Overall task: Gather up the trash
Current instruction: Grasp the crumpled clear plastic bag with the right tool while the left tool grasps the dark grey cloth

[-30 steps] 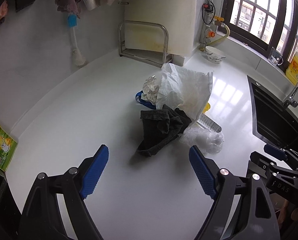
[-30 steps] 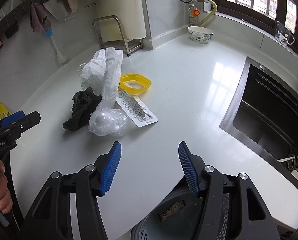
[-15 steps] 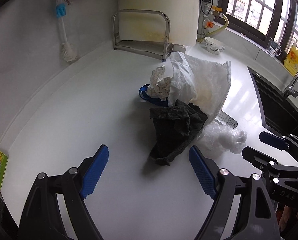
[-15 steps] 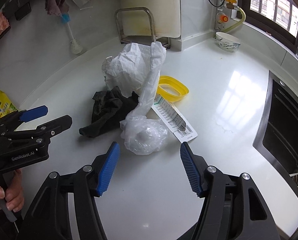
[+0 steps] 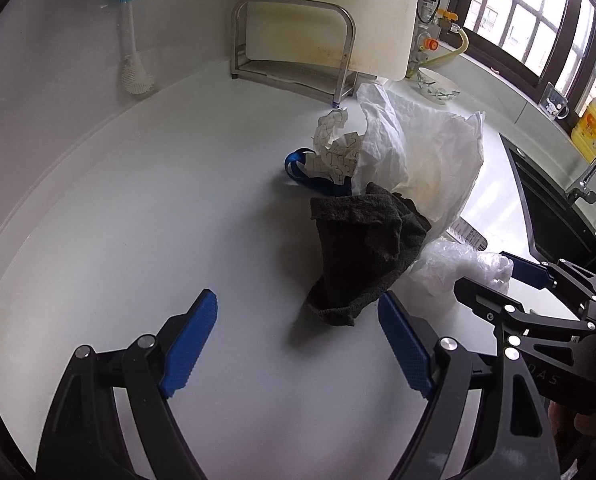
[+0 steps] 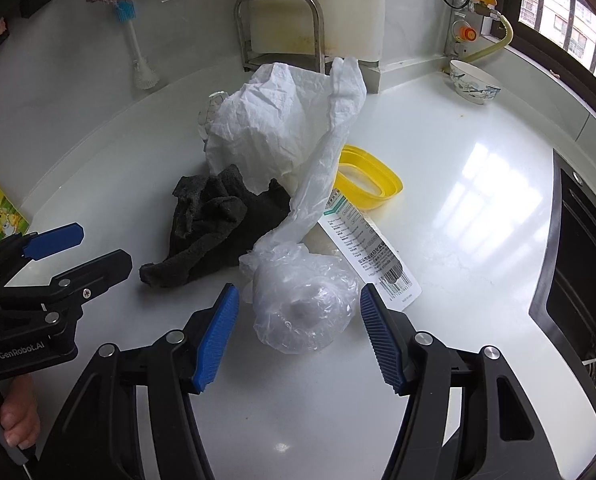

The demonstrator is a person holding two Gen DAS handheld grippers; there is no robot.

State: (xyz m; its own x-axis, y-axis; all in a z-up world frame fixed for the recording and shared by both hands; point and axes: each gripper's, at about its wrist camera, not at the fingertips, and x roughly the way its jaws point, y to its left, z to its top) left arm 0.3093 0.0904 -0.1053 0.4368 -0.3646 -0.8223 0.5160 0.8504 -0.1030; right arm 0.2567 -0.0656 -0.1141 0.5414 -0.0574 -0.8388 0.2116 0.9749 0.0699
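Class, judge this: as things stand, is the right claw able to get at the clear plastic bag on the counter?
Probably yes. The right claw stands open with the clear plastic bag just ahead between its blue pads, nothing lying over the bag's near side; the dark cloth sits off to the left.

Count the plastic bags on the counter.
2: a crumpled white bag at the back of the pile, and a clear bag in front, between the right gripper's fingers. Others may lie hidden beneath.

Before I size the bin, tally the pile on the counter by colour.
White: 2, crumpled white bag, patterned paper scrap
Clear: 1, clear plastic wad
Dark grey: 1, cloth
Yellow: 1, ring lid
Blue: 1, strap
Printed: 1, label card
Total: 7
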